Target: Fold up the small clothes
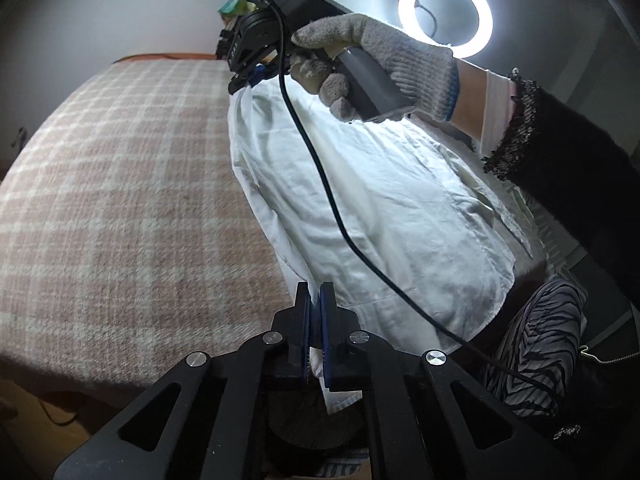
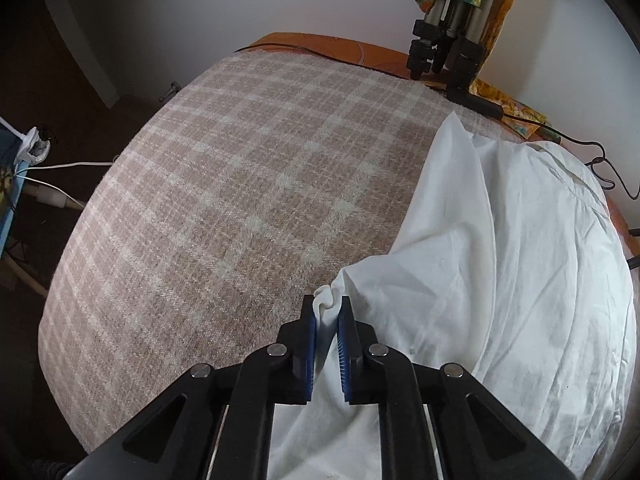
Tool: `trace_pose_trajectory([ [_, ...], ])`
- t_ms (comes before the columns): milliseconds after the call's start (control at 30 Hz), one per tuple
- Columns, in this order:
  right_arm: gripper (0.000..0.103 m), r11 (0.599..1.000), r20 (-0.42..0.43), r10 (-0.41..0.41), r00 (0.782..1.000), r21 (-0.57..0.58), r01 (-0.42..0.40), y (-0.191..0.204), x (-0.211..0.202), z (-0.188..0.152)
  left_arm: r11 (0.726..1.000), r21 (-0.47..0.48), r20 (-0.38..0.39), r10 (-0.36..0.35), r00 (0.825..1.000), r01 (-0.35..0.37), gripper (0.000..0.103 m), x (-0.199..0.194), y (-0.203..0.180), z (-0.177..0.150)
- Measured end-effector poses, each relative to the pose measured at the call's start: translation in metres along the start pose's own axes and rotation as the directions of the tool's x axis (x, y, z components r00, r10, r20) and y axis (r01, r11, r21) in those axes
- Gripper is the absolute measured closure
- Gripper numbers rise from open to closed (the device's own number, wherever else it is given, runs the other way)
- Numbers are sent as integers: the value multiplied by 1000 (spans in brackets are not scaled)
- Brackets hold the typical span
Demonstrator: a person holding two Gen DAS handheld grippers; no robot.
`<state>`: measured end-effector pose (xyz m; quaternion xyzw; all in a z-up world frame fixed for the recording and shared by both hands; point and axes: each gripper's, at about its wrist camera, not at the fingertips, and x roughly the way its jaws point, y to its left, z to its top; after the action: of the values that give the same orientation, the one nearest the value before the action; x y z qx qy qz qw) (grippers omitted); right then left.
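A white garment [image 1: 372, 208] is held up off the pink plaid blanket [image 1: 120, 208], stretched between both grippers. My left gripper [image 1: 315, 292] is shut on the near bottom edge of the white garment. My right gripper [image 1: 250, 74] shows in the left wrist view, held by a gloved hand [image 1: 372, 64], pinching the far top edge. In the right wrist view my right gripper [image 2: 327, 312] is shut on a bunched fold of the white garment [image 2: 500, 260], which drapes to the right over the blanket [image 2: 240, 200].
A lit ring light [image 1: 445, 15] stands behind the hand. A black cable [image 1: 320, 184] hangs across the garment. Tripod legs [image 2: 444, 48] and a power brick stand at the blanket's far edge. A striped cloth [image 1: 536, 344] lies low right. White cables [image 2: 52, 168] run at left.
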<state>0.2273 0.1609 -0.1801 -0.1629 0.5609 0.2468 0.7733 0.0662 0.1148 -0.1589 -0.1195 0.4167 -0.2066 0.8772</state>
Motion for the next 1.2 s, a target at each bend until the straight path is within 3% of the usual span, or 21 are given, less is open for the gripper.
trace_pose_trajectory([
  [267, 98, 992, 91, 81, 992, 92, -90, -55, -45, -18, 992, 97, 25, -79, 997, 77, 100, 1, -39, 18],
  [567, 98, 966, 163, 110, 981, 215, -144, -133, -68, -55, 962, 220, -45, -153, 987, 159, 100, 27, -87, 27],
  [867, 98, 959, 137, 89, 987, 256, -122, -172, -55, -77, 937, 280, -165, -168, 972, 209, 100, 67, -117, 19],
  [967, 98, 967, 112, 59, 992, 239, -85, -174, -41, -81, 923, 283, -212, -204, 956, 259, 88, 70, -123, 13],
  [1100, 98, 964, 90, 60, 994, 254, -82, -185, -26, -86, 902, 297, -202, -262, 944, 314, 87, 52, -126, 8],
  [1200, 98, 966, 87, 65, 994, 243, -84, -186, -26, -89, 906, 323, -127, -243, 962, 272, 87, 34, -114, 12],
])
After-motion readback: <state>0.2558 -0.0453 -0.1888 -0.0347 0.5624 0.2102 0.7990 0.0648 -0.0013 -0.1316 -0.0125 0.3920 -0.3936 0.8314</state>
